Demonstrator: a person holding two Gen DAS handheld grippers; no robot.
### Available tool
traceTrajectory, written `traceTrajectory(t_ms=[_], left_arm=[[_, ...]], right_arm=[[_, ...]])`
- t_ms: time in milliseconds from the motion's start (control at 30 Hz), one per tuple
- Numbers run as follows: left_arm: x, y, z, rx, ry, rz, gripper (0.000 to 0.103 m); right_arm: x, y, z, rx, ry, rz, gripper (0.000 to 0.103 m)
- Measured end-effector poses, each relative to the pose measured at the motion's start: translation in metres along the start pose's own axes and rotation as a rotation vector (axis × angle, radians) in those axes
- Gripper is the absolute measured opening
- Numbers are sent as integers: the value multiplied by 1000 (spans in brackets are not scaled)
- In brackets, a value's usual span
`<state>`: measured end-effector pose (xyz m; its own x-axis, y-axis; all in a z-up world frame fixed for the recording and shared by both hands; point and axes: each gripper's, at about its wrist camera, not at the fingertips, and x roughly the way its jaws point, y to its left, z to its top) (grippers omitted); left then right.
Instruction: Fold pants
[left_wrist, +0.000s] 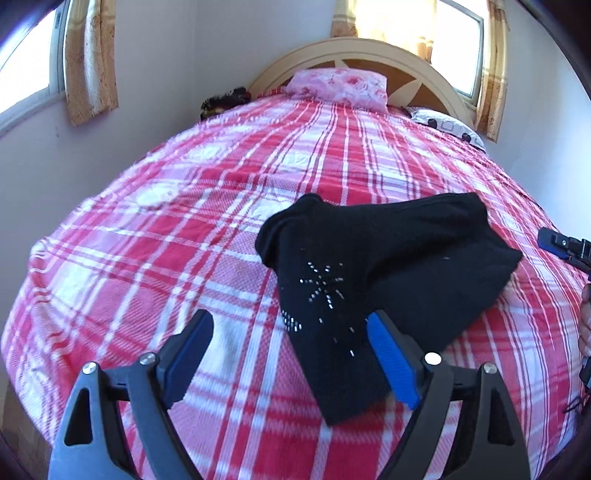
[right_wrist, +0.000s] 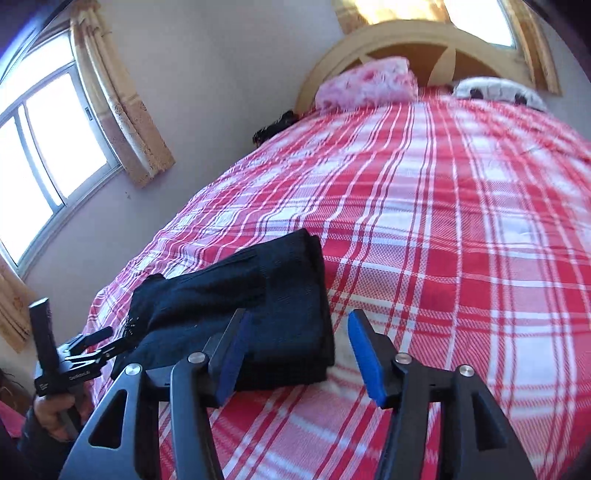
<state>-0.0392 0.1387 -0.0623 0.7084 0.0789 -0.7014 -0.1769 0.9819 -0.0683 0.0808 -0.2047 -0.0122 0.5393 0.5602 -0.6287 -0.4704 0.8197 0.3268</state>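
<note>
Plaid bed (left_wrist: 184, 229): black pants (left_wrist: 388, 258), folded in a bundle, lie near its foot edge. My left tool (left_wrist: 291, 354) gapes wide over them; my right tool (right_wrist: 295, 350) likewise spread, gripping nothing.

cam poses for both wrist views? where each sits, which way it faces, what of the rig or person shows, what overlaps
Left wrist: on the left gripper, low over the plaid bedspread, facing the headboard; black pants ahead; its fingers open; right gripper's tip at the right edge.
Right wrist: on the right gripper, facing the headboard, angled left toward the window; open fingers; the left gripper and the hand holding it show bottom left.
Shared: pants, bedspread, pink pillow, headboard.
</note>
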Motion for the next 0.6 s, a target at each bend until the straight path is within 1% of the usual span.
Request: traceTrajectory(t_ms=[67, 100, 167, 200, 300, 400, 467, 600], left_arm=[[-12, -4, -1, 9, -28, 4, 98], [-19, -6, 0, 10, -47, 8, 99], [-28, -13, 5, 28, -76, -2, 99], [-35, -16, 7, 36, -103, 0, 99], [-46, -24, 10, 49, -143, -24, 101], [-49, -28, 11, 58, -151, -36, 102], [-50, -30, 10, 59, -150, -43, 102], [-49, -34, 10, 66, -139, -47, 102]], right_arm=[[-14, 10, -6, -17, -33, -28, 59], [-22, 17, -9, -24, -55, -41, 63], [-36, 27, -14, -36, -95, -50, 67], [-42, 31, -15, -37, -115, -52, 68], [-61, 44, -20, -54, -161, -70, 71], [-75, 56, -22, -90, -193, -101, 74], [-81, 61, -24, -107, -210, -128, 74], [-88, 67, -27, -112, -218, -125, 75]])
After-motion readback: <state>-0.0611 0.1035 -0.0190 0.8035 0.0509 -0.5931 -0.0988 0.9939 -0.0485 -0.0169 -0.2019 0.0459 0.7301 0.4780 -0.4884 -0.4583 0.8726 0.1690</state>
